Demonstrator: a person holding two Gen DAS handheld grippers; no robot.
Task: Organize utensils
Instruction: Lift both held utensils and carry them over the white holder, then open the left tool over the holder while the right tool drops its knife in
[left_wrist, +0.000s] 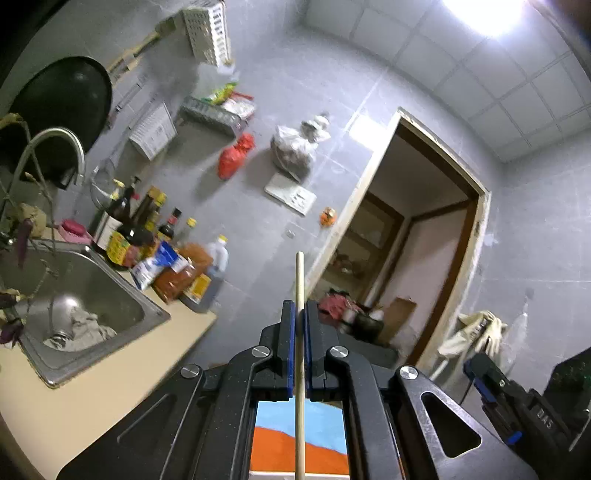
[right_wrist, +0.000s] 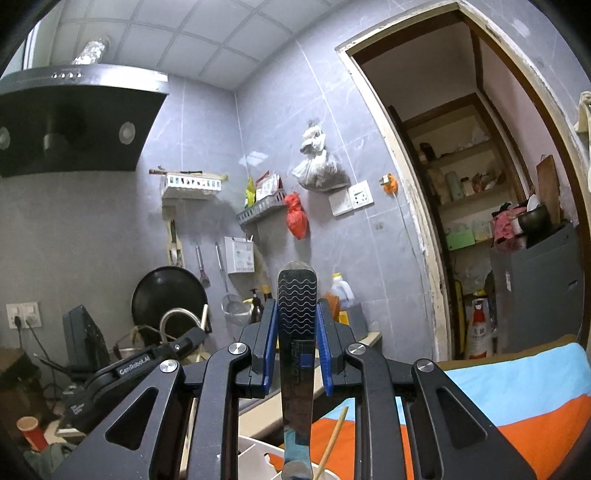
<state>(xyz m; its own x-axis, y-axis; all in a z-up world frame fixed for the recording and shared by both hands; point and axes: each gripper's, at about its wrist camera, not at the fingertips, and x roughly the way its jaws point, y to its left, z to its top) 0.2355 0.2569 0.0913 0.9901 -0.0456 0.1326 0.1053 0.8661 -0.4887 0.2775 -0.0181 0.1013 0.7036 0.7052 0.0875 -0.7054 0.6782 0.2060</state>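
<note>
While pinched, slim round wooden chopstick (left_wrist: 299, 295) in left hand-held gripper (left_wrist: 299, 314); wave-embossed steel handle (right_wrist: 297, 306) in right hand-held gripper (right_wrist: 297, 314).

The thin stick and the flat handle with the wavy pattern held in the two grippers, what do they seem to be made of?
The stick, pinched in the left gripper, looks like pale bamboo or wood: matte, uniform tan, likely a chopstick. The flat handle in the right gripper looks like metal, probably stainless steel: shiny, grey, with embossed wavy lines and stamped lettering. Its working end is out of view.
</note>
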